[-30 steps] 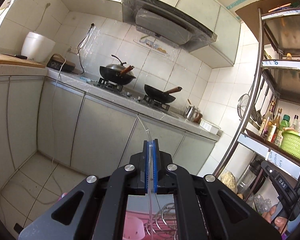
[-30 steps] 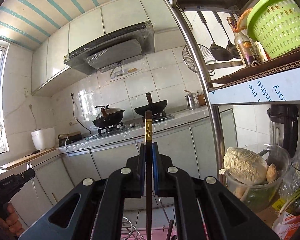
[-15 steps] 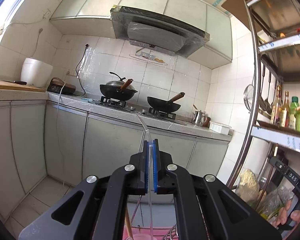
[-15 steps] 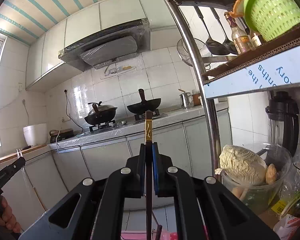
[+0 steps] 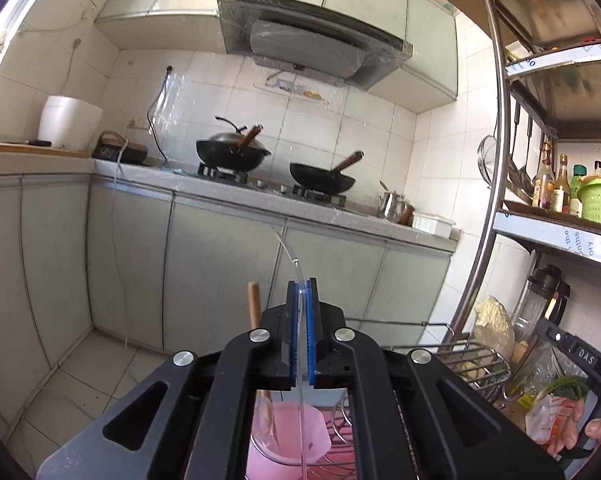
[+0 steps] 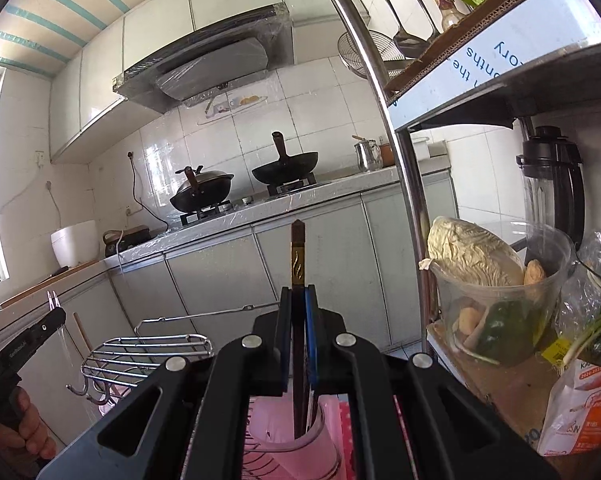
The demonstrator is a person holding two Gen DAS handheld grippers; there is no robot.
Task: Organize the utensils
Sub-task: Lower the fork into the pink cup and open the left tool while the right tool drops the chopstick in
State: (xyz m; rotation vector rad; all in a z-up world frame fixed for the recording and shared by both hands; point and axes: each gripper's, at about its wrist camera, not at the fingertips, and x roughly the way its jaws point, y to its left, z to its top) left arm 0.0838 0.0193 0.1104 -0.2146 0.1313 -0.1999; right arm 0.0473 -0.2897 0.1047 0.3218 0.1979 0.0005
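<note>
Left wrist view: the left gripper (image 5: 300, 300) has its blue pads clamped on a clear plastic spoon (image 5: 300, 360), whose handle curves up above the fingertips while its lower part reaches down into a pink cup (image 5: 296, 436) directly below. A wooden-handled utensil (image 5: 254, 304) stands in the same cup, just to the left of the gripper. A wire rack (image 5: 472, 356) sits beside the cup on the right. At the far right edge, a person's hand (image 5: 580, 436) grips the handle of the other gripper, in front of a metal shelf unit (image 5: 496, 160). Two black woks (image 5: 324, 178) rest on the stove across the kitchen.

Right wrist view: the right gripper (image 6: 298, 300) is pinched tight on dark chopsticks (image 6: 298, 264) with a gold band. They stand upright, their tops rising above the fingertips and their lower ends inside a pink utensil holder (image 6: 296, 440) beneath the gripper. The wire rack (image 6: 148, 356) lies to the left of the holder. At the left edge, the left gripper (image 6: 52, 304) shows with the clear spoon in it, and the person's hand (image 6: 24, 424) holds its handle. A clear tub of vegetables (image 6: 496, 300) sits on the lower shelf at right.
</note>
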